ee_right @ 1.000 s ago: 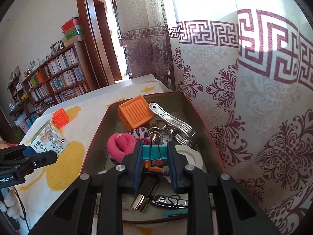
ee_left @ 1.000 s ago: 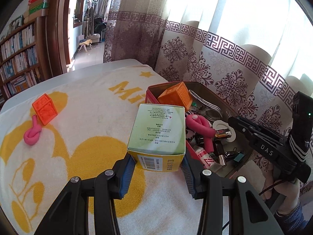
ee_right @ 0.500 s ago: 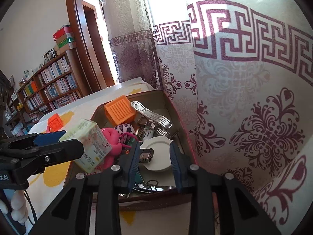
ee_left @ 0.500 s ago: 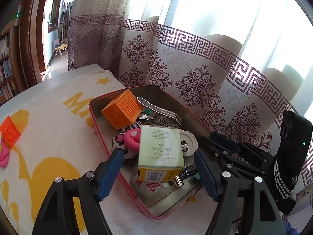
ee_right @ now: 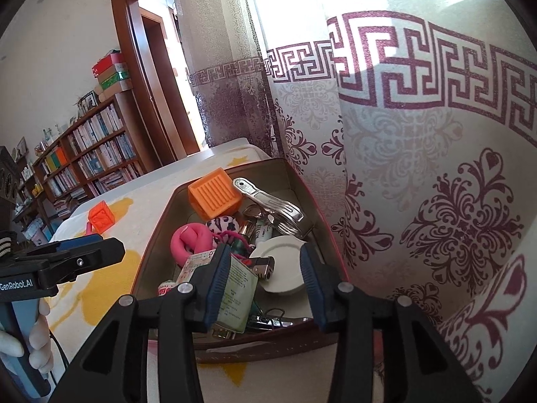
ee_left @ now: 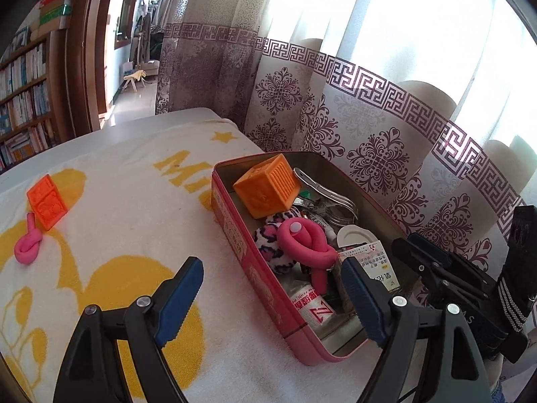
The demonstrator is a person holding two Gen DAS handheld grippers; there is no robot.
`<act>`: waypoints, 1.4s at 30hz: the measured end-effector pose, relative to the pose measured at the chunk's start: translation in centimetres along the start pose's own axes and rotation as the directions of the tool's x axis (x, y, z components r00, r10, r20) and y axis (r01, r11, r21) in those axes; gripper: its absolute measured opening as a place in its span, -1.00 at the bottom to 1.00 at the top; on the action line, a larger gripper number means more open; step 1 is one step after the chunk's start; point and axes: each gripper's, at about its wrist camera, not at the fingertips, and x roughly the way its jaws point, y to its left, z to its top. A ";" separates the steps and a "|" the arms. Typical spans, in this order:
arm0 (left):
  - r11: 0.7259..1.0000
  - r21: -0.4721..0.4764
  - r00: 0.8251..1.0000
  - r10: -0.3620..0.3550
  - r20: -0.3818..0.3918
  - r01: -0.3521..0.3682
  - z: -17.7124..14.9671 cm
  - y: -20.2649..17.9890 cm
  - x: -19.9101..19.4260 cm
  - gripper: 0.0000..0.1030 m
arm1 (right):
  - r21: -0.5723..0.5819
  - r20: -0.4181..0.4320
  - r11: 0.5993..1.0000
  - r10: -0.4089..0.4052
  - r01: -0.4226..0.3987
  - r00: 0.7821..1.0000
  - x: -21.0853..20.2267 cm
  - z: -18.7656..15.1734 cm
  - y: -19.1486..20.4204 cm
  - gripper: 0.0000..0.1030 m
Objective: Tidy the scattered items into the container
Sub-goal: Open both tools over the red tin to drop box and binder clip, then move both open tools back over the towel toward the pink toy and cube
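Leftward first, from the left wrist view: left gripper (ee_left: 268,288) spread wide, jaws having just been opening, nothing pinched between the fingers (ee_left: 179,299). Straddles the near long wall of the red tin (ee_left: 265,288), which sits on the towel-covered surface (ee_left: 134,201) with its far side close against the curtain (ee_left: 386,127). Plenty of open towel to the left of the tin. Paper box (ee_left: 372,262) lies inside the tin beside the right finger, next to a pink loop (ee_left: 305,238) and an orange cube (ee_left: 268,191). Still out on the towel, well apart from the tin: small orange block (ee_left: 47,201) touching a pink knot (ee_left: 28,245).

Next, from the right wrist view: right gripper (ee_right: 265,285) partly spread, jaws just been opening, gripping nothing. Hangs over the tin's near end (ee_right: 255,346); box (ee_right: 231,285) against the left finger, white lid (ee_right: 282,268) between the fingers. Curtain (ee_right: 419,201) crowds the right side.
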 end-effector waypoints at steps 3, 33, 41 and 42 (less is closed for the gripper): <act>0.999 -0.023 1.000 0.027 -0.004 -0.027 -0.3 1.2 -0.2 0.67 | -0.035 0.028 0.999 -0.004 0.005 1.000 -0.6 0.3 1.3 0.09; 0.834 -0.386 0.908 0.418 -0.026 -0.395 -5.5 22.9 -6.3 0.67 | -0.252 -0.159 0.915 0.283 -0.315 0.946 6.4 0.5 19.5 0.54; 0.790 -0.423 0.882 0.469 -0.051 -0.444 -6.2 24.8 -6.5 0.67 | -0.285 -0.177 0.892 0.310 -0.351 0.934 9.7 1.5 23.8 0.54; 0.788 -0.422 0.881 0.471 -0.054 -0.447 -6.2 24.8 -6.4 0.67 | -0.283 -0.175 0.893 0.310 -0.349 0.935 10.1 1.5 23.9 0.54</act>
